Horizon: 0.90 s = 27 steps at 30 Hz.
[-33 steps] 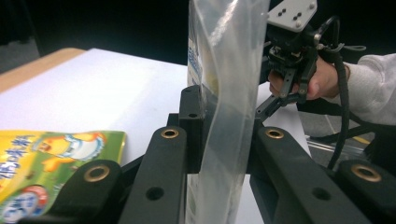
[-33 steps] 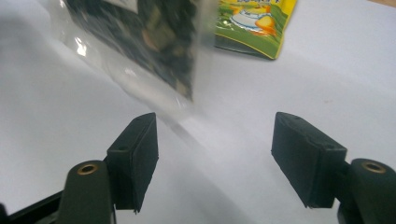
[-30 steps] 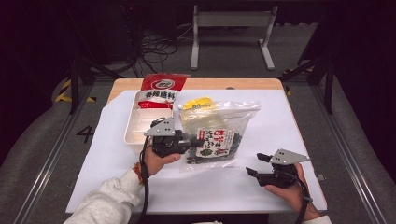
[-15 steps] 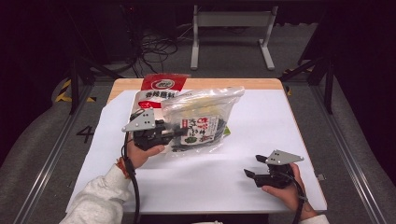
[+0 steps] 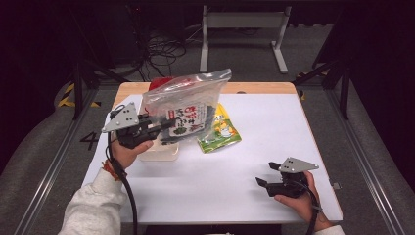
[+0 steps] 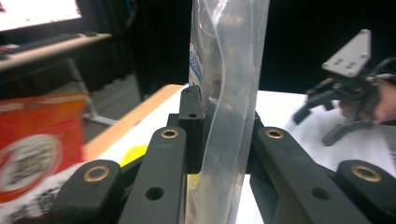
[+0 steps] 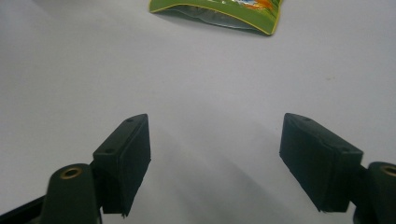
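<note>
A clear zip bag [image 5: 186,105] with a dark printed packet inside hangs in the air, tilted, over the left half of the table. My left gripper [image 5: 164,125] is shut on the bag's lower left edge. In the left gripper view the clear film [image 6: 229,93] stands pinched between the closed jaws of my left gripper [image 6: 205,112]. My right gripper [image 5: 265,174] rests low at the table's front right, open with nothing in it. Its jaws stand wide apart over bare white tabletop in the right gripper view [image 7: 215,158].
A green and yellow packet [image 5: 220,132] [image 7: 219,11] lies flat near the table's middle. A shallow white tray [image 5: 161,152] sits beneath the lifted bag, and a red packet [image 5: 159,82] [image 6: 32,140] peeks out behind it. The white table [image 5: 274,122] has free room on the right.
My left gripper has raised the clear bag off the table and carried it left, uncovering the green and yellow packet. The right gripper has barely moved.
</note>
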Motion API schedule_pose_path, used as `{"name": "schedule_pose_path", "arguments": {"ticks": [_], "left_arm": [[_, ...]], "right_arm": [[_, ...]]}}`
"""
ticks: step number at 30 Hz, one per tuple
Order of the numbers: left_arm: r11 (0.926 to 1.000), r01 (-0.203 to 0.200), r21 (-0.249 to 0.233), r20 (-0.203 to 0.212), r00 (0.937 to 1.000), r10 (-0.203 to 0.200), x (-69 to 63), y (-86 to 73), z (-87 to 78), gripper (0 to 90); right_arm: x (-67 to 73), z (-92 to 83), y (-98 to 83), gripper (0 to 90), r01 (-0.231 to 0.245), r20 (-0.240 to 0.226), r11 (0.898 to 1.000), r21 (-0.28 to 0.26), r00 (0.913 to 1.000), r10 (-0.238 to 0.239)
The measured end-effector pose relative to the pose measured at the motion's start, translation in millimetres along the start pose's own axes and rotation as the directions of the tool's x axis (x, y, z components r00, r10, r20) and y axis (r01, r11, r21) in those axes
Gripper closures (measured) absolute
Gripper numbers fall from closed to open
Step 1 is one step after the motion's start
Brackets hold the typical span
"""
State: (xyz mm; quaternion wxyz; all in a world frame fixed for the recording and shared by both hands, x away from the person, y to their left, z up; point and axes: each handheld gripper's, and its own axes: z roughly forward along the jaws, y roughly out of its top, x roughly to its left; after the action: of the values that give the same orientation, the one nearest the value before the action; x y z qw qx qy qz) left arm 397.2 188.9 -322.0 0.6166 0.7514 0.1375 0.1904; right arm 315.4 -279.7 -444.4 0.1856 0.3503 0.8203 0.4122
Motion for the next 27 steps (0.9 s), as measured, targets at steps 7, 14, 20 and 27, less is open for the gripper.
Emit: {"name": "schedule_pose_path", "arguments": {"ticks": [7, 14, 20, 27], "left_arm": [[0.9998, -0.012, 0.013, -0.102, 0.9947, 0.013, 19.8, -4.9, -18.1, 79.5], [0.9987, -0.014, 0.049, -0.169, 0.9854, 0.022, 30.5, -11.2, -21.1, 79.5], [0.998, -0.005, 0.063, -0.21, 0.9776, 0.018, 38.1, -18.2, -22.8, 79.5], [0.9942, -0.008, 0.108, -0.246, 0.9685, 0.035, 44.9, -26.3, -19.1, 79.4]], "right_arm": [[-0.2, -1.6, 0.5, 20.7, 0.005, 0.0, 1.0, -0.021, 1.0, -0.005], [2.3, -0.7, 1.1, 18.4, 0.028, 0.017, 1.0, -0.011, 0.9995, -0.028], [4.5, -3.0, 1.8, 19.2, 0.036, 0.017, 0.999, -0.023, 0.9992, -0.036], [6.1, -1.2, 0.1, 19.2, 0.048, 0.028, 0.999, -0.005, 0.9985, -0.048]]}}
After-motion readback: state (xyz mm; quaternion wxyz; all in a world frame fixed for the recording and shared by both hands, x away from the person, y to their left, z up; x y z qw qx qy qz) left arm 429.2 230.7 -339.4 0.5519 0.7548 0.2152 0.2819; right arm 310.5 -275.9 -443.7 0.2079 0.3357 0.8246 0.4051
